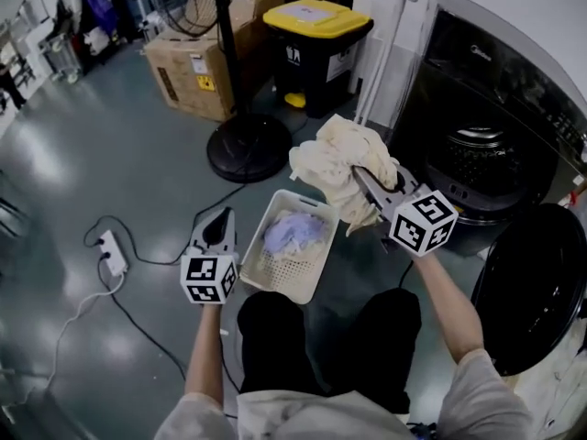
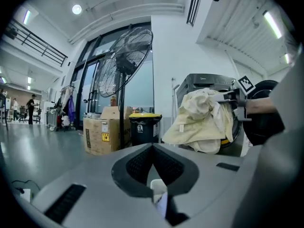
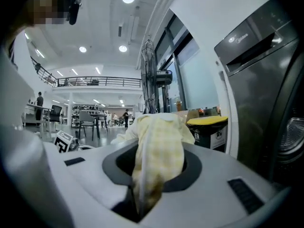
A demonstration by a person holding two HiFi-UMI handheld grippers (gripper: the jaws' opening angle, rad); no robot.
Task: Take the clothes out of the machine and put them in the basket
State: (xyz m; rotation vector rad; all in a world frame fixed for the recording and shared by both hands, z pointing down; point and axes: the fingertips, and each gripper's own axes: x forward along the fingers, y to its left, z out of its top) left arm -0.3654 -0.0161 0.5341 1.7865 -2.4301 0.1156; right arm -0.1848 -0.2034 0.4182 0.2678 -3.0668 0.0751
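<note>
In the head view my right gripper (image 1: 361, 179) is shut on a cream and pale yellow cloth (image 1: 341, 165), which hangs bunched in the air just right of the basket's far end. In the right gripper view that cloth (image 3: 159, 148) fills the jaws and hides the tips. The white basket (image 1: 307, 275) stands on the floor between my hands, with a lavender garment (image 1: 293, 231) inside. My left gripper (image 1: 218, 230) hovers at the basket's left side, jaws together and holding nothing. The washing machine (image 1: 477, 159) stands at the right, its round door (image 1: 537, 287) swung open.
A standing fan's round base (image 1: 248, 147) sits just beyond the basket, with a yellow-lidded bin (image 1: 316, 49) and a cardboard box (image 1: 197, 67) behind it. A power strip (image 1: 114, 252) and cables lie on the floor at the left. The person's knees (image 1: 275, 337) are right behind the basket.
</note>
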